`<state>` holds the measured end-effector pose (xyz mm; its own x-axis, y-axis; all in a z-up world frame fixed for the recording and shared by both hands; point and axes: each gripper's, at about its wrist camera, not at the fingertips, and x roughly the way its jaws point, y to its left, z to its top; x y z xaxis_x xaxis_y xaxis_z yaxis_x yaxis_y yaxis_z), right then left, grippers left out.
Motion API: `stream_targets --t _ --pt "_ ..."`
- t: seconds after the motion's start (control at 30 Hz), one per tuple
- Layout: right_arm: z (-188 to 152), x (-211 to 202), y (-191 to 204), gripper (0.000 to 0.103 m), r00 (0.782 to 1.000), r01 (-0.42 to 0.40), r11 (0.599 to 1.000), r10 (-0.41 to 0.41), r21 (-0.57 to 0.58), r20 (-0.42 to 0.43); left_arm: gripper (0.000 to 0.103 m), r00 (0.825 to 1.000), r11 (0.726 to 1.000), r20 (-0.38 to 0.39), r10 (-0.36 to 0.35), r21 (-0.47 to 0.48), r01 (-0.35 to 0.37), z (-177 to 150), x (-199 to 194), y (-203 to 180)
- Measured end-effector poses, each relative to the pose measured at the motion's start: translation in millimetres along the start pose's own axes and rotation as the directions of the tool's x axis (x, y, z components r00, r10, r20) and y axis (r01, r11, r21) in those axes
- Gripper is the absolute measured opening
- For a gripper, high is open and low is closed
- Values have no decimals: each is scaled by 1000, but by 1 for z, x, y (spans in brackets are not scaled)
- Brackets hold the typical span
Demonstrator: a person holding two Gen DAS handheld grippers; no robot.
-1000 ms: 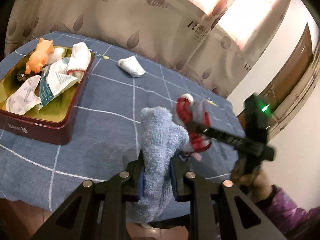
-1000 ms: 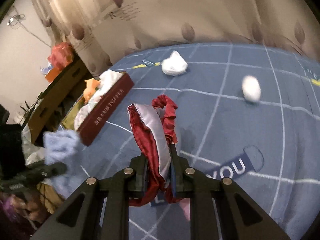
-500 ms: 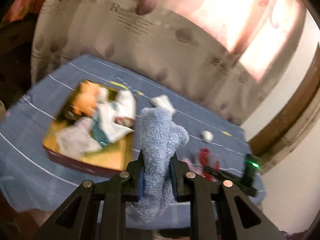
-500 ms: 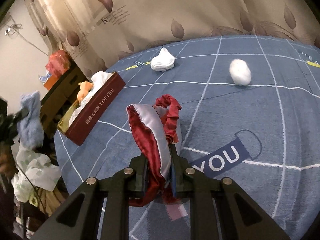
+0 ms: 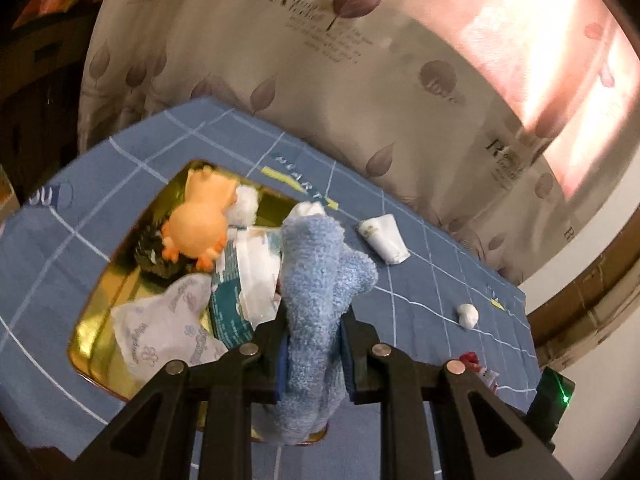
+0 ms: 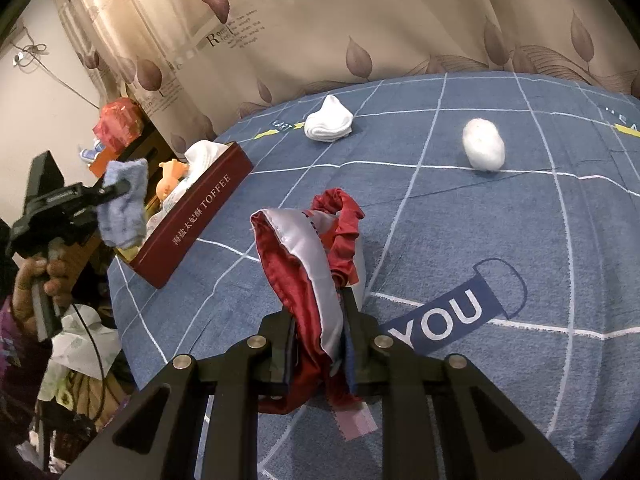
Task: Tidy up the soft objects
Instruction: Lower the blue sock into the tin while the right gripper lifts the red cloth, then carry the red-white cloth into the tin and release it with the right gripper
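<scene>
The left hand-held gripper (image 5: 312,354) is clenched on a fluffy blue sock (image 5: 320,280), holding it above the near end of the toffee tin (image 6: 192,224) that already contains an orange toy pig (image 5: 198,226) and packets. The right hand-held gripper (image 6: 320,344) grasps a red-and-silver satin pouch (image 6: 308,264) over the blue bench cloth (image 6: 500,240), well apart from a folded white sock (image 6: 329,124) and a white ball (image 6: 483,145)

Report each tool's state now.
Left tool: shut on the blue fuzzy sock.
Right tool: shut on the red and silver satin cloth.
</scene>
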<state>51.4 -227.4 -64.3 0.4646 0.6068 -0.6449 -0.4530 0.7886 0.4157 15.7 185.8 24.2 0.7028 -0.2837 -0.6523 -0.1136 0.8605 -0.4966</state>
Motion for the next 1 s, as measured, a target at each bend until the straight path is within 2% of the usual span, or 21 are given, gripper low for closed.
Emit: stream_targets --t 0.23,0.33,0.43,0.5,0.57,0.67,0.8,0.9,1.0 --pt "1 2 0 18 1000 -5 1000 5 -1 -12 23 1000 999 -10 10 -49 -10 -13 16 18" --pt "1 2 -1 19 1000 -6 1000 6 3 -12 29 999 998 -35 9 -56 -11 -17 26 27" --pt "1 3 -1 19 1000 -3 1000 3 2 -15 40 999 997 -37 -21 -79 18 -19 29 32" --pt "1 3 -1 20 1000 -2 1000 2 1 -18 60 999 998 -40 -25 -65 22 -18 28 29" --pt "2 3 -1 20 1000 0 1000 0 0 -20 67 1000 998 -21 4 -57 -5 -17 23 26" --pt "2 4 -1 20 1000 1 1000 -1 -2 -22 68 997 996 13 72 -56 -71 -17 12 23" --pt "1 5 1 21 1000 10 1000 -10 -12 -22 69 979 981 64 195 -22 -194 -23 -14 9" --pt "1 5 2 21 1000 18 1000 -19 -18 -23 72 947 960 152 281 -45 -278 -39 -43 7" --pt "1 6 3 21 999 25 999 -26 -21 -27 75 928 949 198 316 -74 -308 -61 -71 10"
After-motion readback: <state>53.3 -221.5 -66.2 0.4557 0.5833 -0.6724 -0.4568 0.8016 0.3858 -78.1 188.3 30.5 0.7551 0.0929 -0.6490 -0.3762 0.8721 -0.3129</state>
